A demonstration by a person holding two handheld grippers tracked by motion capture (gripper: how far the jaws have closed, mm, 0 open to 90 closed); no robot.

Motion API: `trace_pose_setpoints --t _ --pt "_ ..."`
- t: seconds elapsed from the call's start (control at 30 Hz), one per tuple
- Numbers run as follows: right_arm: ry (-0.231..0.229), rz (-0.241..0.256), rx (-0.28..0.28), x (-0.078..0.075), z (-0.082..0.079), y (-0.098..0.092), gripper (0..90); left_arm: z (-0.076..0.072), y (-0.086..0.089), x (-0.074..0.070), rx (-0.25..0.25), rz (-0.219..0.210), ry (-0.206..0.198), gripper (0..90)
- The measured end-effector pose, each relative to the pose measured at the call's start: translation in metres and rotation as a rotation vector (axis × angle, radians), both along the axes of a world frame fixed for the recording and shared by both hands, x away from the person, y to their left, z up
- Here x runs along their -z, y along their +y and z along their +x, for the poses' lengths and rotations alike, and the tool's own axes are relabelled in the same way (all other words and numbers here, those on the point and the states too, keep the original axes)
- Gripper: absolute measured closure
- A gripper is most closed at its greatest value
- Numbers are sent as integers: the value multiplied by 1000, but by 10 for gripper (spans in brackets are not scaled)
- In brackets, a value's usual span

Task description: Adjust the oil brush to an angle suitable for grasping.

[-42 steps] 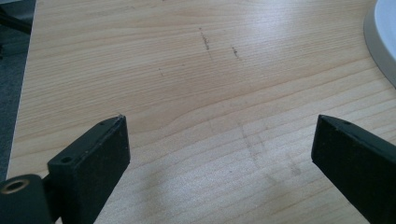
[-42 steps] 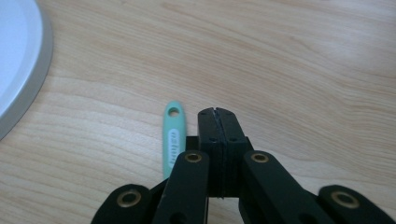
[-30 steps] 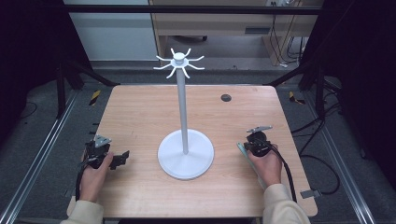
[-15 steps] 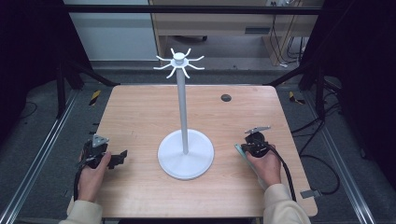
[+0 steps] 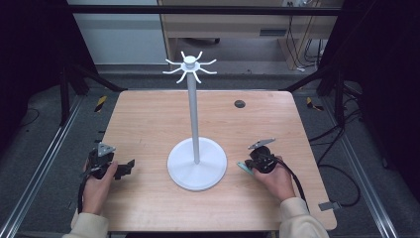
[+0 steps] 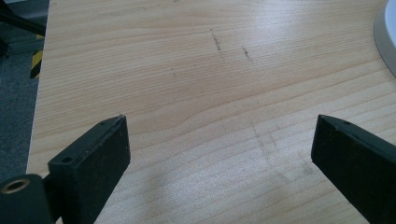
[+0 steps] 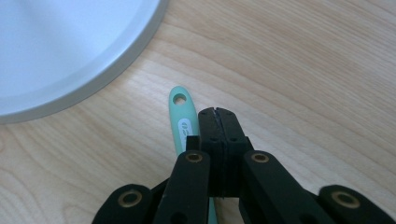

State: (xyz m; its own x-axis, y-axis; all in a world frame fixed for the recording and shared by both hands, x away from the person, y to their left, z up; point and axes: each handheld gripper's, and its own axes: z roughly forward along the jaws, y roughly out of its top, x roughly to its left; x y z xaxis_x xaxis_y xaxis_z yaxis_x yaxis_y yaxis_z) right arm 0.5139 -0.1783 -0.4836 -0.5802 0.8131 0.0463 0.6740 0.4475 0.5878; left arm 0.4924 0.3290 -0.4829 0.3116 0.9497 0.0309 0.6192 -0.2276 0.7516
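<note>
Right now the mint-green handle (image 7: 180,122) lies flat on the table (image 5: 148,119), just off the rim of the white stand base (image 5: 197,168), on the base's right side in the high view. Its long axis runs roughly along the right gripper's (image 7: 218,112) own pointing direction in the right gripper view, with the end that carries the hanging hole (image 7: 178,99) pointing away from the hand, towards the base. What the other end of the tool is stays hidden under the gripper body.

That right gripper sits directly beside the handle, just to one side of it, jaws pressed together with nothing between them; the handle passes alongside the closed tips, not inside them. So the key offset is sideways and small: the jaws look like they need to spread and shift across the handle's short axis before they can close on it.

Meanwhile the left gripper (image 5: 106,166) rests near the table's left edge, well apart from the handle, with the stand base between them. Its jaws stand wide apart over bare wood in the left gripper view, and a sliver of the base rim shows at that view's top right corner.

The right hand (image 5: 275,176) is clearly the nearer one. The stand's pole (image 5: 193,119) rises upright from the base to a ring of hooks (image 5: 190,68), all bare, a likely home for that hole
</note>
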Motion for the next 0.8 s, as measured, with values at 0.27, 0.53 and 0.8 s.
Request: trace_pose_setpoints --t 0.27,0.53,0.8 --pt "5 -9 -72 0 -12 11 900 -1 1 -1 -3 8 0 40" --pt "-39 -62 -110 -19 -16 16 815 -2 -1 1 -1 14 2 39" --pt "-43 -185 -197 -45 -23 24 674 -1 -1 1 2 17 1 39"
